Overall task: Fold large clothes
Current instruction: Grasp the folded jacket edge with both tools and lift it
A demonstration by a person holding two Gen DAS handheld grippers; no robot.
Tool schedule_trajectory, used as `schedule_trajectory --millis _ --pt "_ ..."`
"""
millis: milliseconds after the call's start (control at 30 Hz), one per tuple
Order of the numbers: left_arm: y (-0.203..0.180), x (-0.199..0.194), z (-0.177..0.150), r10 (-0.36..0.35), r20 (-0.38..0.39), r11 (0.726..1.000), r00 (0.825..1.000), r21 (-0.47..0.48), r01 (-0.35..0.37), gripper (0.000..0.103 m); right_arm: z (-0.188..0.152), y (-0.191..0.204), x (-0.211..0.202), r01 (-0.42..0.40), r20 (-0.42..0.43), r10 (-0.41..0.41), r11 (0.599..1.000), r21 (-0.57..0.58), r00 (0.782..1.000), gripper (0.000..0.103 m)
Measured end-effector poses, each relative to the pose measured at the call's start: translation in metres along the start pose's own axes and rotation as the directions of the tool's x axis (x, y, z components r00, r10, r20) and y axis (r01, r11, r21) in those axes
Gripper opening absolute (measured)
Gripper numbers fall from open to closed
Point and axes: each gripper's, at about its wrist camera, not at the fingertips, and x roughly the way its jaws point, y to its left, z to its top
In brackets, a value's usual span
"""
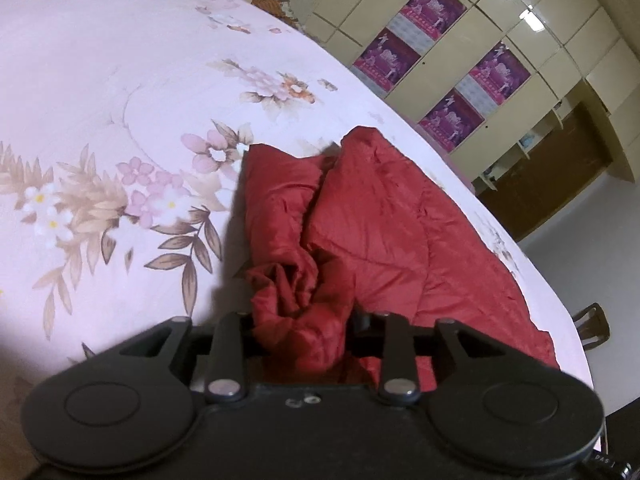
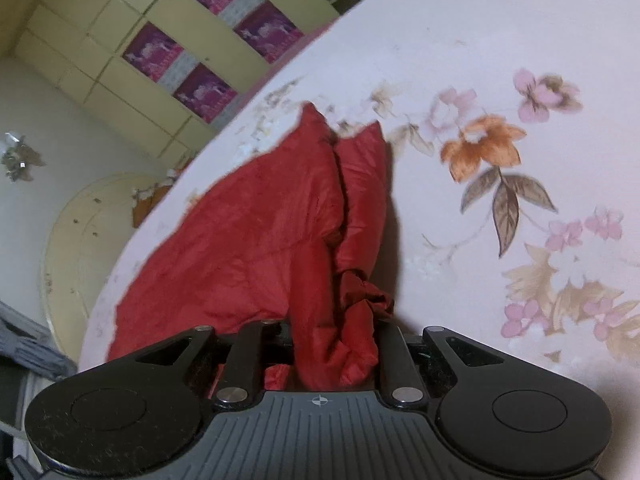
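Note:
A red padded garment (image 1: pixel 380 220) lies folded lengthwise on a pink floral bedsheet (image 1: pixel 100 100), near the bed's edge. Its near end is bunched up between the jaws of my left gripper (image 1: pixel 304 320); the cloth fills the gap and hides the fingertips. In the right wrist view the same red garment (image 2: pixel 260 240) runs away from me in two long folds. Another bunched corner rises into my right gripper (image 2: pixel 332 332), whose jaws stand narrow and close on the fabric. The floral bedsheet (image 2: pixel 500 60) spreads to the right of it.
A cream wardrobe with purple posters (image 1: pixel 448 60) stands past the bed's edge, and shows as a wardrobe (image 2: pixel 192 52) in the right wrist view too. A dark doorway (image 1: pixel 560 168) lies further right. A white floor (image 2: pixel 60 128) shows left of the bed.

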Motion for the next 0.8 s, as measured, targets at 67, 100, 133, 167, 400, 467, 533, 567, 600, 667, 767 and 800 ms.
schedule_trajectory --millis 67,100,133,167,400,467,533,567,600,667,767,800 --pt "0.003 -0.005 0.002 -0.01 -0.004 1.0 1.0 -0.019 0.01 0.049 -0.002 -0.007 -0.005 0.003 0.017 -0.003 1.0 0.01 1.0 0.025" --pt "0.006 -0.01 0.001 -0.025 -0.002 0.999 1.0 -0.046 0.025 0.056 -0.001 -0.007 -0.01 0.018 0.035 -0.018 1.0 0.001 0.999 0.04" --pt "0.009 -0.017 0.002 -0.034 0.006 0.997 0.999 -0.07 0.034 0.073 -0.002 -0.008 -0.019 0.047 0.068 -0.046 0.999 -0.011 0.997 0.048" --pt "0.013 -0.025 0.001 -0.032 0.016 0.995 0.999 -0.092 0.033 0.087 -0.001 -0.012 -0.03 0.081 0.106 -0.078 0.997 -0.02 0.991 0.064" --pt "0.013 -0.029 -0.009 -0.061 0.016 0.993 0.998 -0.102 0.062 0.087 0.01 0.015 -0.075 0.15 0.242 -0.116 0.981 -0.126 0.963 0.014" --pt "0.008 -0.019 -0.004 -0.053 0.016 0.994 0.998 -0.093 0.054 0.087 0.005 0.05 -0.058 0.118 0.203 -0.07 0.965 -0.233 0.977 0.003" --pt "0.006 -0.008 0.003 -0.058 0.023 0.993 0.998 -0.106 0.06 0.083 -0.004 0.084 -0.034 0.066 0.135 -0.023 0.944 -0.323 0.991 0.002" --pt "0.005 -0.005 0.004 -0.048 0.027 0.993 0.998 -0.107 0.05 0.077 -0.01 0.102 -0.021 0.046 0.105 -0.007 0.928 -0.369 0.994 0.002" --pt "0.004 -0.001 0.007 -0.042 0.028 0.994 0.999 -0.101 0.045 0.073 -0.015 0.118 -0.007 0.025 0.076 0.006 0.914 -0.405 0.997 0.002" --pt "0.003 0.006 0.014 -0.026 0.021 0.996 0.999 -0.083 0.027 0.053 -0.026 0.14 0.019 -0.006 0.03 0.021 0.894 -0.449 0.999 0.001" --pt "0.004 0.013 0.021 -0.044 0.006 0.997 0.999 -0.064 0.044 0.03 -0.038 0.159 0.051 -0.021 -0.016 0.016 0.875 -0.484 1.0 0.0" --pt "0.002 0.012 0.022 -0.045 0.004 0.998 0.999 -0.05 0.045 0.027 -0.041 0.165 0.06 -0.024 -0.03 0.011 0.87 -0.492 0.999 0.0"
